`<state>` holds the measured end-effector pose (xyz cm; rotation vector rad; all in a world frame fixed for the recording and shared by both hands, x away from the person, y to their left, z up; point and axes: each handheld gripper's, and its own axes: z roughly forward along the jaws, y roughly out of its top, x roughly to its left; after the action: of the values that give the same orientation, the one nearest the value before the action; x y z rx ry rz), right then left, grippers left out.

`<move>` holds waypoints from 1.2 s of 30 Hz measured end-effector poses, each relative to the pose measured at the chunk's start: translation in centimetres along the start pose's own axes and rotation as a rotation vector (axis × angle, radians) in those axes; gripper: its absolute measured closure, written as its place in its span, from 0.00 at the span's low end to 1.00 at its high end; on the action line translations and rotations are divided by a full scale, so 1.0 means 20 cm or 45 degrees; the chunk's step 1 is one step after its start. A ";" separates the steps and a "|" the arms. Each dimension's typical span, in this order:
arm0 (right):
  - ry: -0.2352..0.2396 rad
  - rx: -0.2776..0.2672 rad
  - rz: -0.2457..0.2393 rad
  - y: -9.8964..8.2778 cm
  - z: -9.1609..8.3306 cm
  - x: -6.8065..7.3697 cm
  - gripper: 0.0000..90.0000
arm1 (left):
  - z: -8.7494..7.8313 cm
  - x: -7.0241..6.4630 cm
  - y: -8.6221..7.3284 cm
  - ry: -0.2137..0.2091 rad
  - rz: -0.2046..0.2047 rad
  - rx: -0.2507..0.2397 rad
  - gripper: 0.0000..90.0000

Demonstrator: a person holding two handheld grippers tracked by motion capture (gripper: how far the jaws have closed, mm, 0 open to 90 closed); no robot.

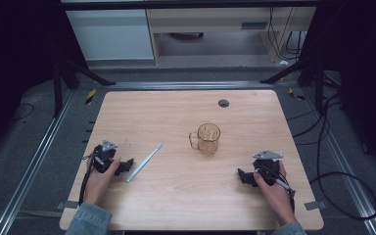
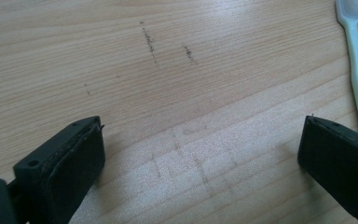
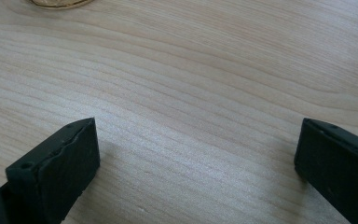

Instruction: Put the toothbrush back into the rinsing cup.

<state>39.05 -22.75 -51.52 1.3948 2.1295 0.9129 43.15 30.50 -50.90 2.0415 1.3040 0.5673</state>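
Two hand-held grippers resting on the desk [image 1: 176, 200], both empty.

The left gripper [image 1: 125, 166] lay with its jaws spread wide over bare wood; the white toothbrush [image 1: 145, 162] lay flat just beside its right jaw, apart from the pads. The right gripper [image 1: 245, 176] likewise had its jaws spread, pinching nothing. The amber glass mug [image 1: 207, 139] stood upright ahead of it, well apart, between the two grippers and farther from the person.
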 end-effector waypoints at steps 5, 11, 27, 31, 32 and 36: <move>0.001 0.000 0.000 0.00 0.00 0.00 0.00 | -0.05 0.00 0.02 -0.010 -0.024 0.000 0.05; 0.000 0.000 0.000 0.00 0.00 0.00 0.00 | -0.17 -0.07 0.09 -0.036 0.060 0.047 0.06; 0.000 0.000 -0.001 0.00 0.00 0.00 0.00 | -0.26 -0.14 0.35 -0.115 0.144 0.308 0.18; 0.000 0.000 0.000 0.00 0.00 0.00 0.00 | -0.26 -0.18 0.40 -0.123 0.190 0.344 0.21; 0.001 0.000 0.000 0.00 0.00 0.00 0.00 | -0.26 -0.19 0.41 -0.126 0.201 0.353 0.21; 0.000 0.000 -0.001 0.00 0.00 0.00 0.00 | -0.25 -0.23 0.45 -0.132 0.233 0.383 0.25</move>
<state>39.05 -22.76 -51.51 1.3943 2.1301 0.9130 43.70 25.10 -41.15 2.4207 1.2071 0.3547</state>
